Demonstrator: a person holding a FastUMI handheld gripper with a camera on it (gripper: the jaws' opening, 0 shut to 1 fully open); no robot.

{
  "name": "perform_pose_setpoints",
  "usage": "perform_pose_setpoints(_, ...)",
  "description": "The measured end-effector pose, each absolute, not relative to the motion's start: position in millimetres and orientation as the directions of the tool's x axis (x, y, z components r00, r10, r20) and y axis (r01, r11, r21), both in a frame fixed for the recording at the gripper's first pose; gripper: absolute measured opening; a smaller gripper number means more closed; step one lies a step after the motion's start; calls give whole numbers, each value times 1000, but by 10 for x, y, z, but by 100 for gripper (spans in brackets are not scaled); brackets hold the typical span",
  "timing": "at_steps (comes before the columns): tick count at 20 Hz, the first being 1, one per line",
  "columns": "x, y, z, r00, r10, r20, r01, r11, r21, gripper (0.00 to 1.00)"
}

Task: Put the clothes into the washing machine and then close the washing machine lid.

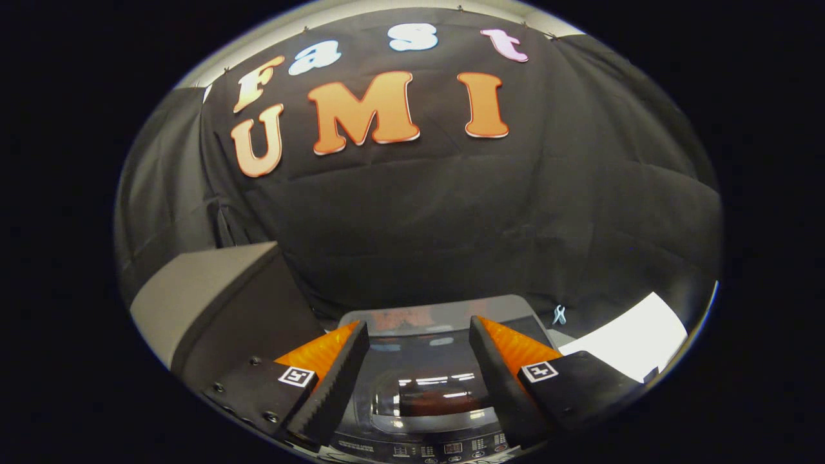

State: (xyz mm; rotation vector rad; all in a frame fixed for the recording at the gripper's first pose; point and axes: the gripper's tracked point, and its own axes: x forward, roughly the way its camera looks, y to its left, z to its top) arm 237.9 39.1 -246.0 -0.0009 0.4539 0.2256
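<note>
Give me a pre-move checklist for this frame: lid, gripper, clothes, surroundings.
1. Washing machine lid down: ok, it lies flat and glossy under the gripper.
2. Gripper free: ok, fingers apart above the lid, nothing between them.
3. Clothes inside the drum: cannot tell, the lid window gives reflections and a dark reddish patch.
4. Control panel untouched: ok, it sits below the fingers, no contact visible.
5. Grey box beside the machine: ok, apart from the fingers.
6. Lid fully latched: cannot tell.
</note>
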Motion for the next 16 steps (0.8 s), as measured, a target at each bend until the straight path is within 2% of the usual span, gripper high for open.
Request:
perform_pose_setpoints(6,2316,382,-1439,924,252,-287,-252,967,38,99)
perform_pose_setpoints(16,2002,220,-411,942,289,-171,-285,957,52,99)
